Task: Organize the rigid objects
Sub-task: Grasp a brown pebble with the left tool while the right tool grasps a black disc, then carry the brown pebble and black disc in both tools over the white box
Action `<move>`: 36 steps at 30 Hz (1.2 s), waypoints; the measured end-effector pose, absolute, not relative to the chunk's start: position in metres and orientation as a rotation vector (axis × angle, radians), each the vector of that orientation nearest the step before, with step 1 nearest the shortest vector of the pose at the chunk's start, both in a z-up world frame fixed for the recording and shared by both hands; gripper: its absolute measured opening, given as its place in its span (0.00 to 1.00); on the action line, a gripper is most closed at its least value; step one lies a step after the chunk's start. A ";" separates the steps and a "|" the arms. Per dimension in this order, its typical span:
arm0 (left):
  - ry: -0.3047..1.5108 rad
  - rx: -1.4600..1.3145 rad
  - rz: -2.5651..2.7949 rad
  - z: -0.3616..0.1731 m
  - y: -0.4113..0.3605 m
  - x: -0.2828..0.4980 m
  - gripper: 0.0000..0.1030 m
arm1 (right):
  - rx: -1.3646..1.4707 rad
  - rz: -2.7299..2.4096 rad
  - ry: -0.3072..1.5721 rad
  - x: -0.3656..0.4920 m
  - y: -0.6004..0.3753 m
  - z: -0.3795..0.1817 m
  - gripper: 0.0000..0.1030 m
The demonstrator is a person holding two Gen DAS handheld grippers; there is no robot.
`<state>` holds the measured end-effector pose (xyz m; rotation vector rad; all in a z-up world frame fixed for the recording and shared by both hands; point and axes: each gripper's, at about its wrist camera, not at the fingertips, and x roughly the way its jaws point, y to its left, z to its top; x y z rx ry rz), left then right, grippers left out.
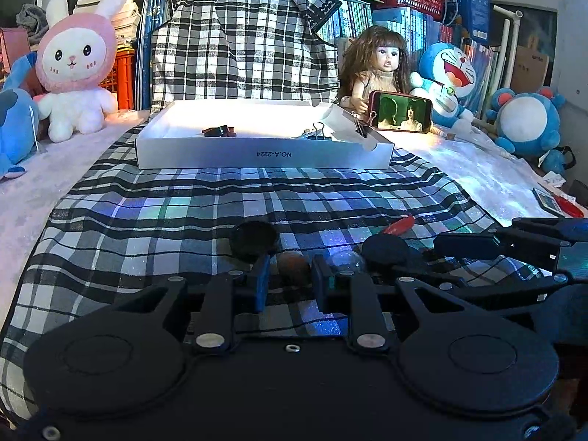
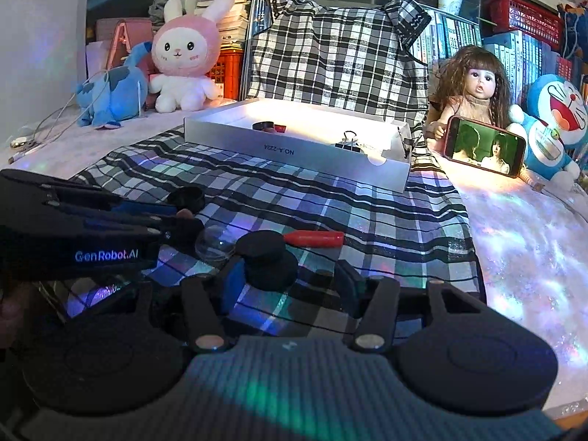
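Note:
A white shallow box sits on the plaid cloth and holds dark small items and binder clips. Near me lie a black round lid, a brown ball-like object, a clear dome, stacked black discs and a red pen-like piece. My left gripper has its fingers on either side of the brown object, close to it. My right gripper is open, its left finger beside the black discs.
Plush toys, a doll with a phone and a blue cat plush ring the table's back. Books and crates stand behind. A calculator lies at the right edge.

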<state>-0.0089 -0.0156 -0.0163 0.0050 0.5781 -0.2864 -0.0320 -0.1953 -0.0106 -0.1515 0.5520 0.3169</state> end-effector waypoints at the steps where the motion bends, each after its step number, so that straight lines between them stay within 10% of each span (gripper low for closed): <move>1: 0.576 0.009 -0.285 -0.017 -0.017 -0.009 0.23 | -0.145 0.316 0.552 -0.031 -0.195 -0.011 0.58; 12: 0.557 0.002 -0.274 -0.016 -0.015 -0.016 0.19 | -0.098 0.333 0.550 -0.034 -0.192 -0.011 0.36; 36: 0.548 -0.011 -0.197 0.009 0.005 0.002 0.19 | -0.052 0.212 0.548 -0.015 -0.222 0.010 0.36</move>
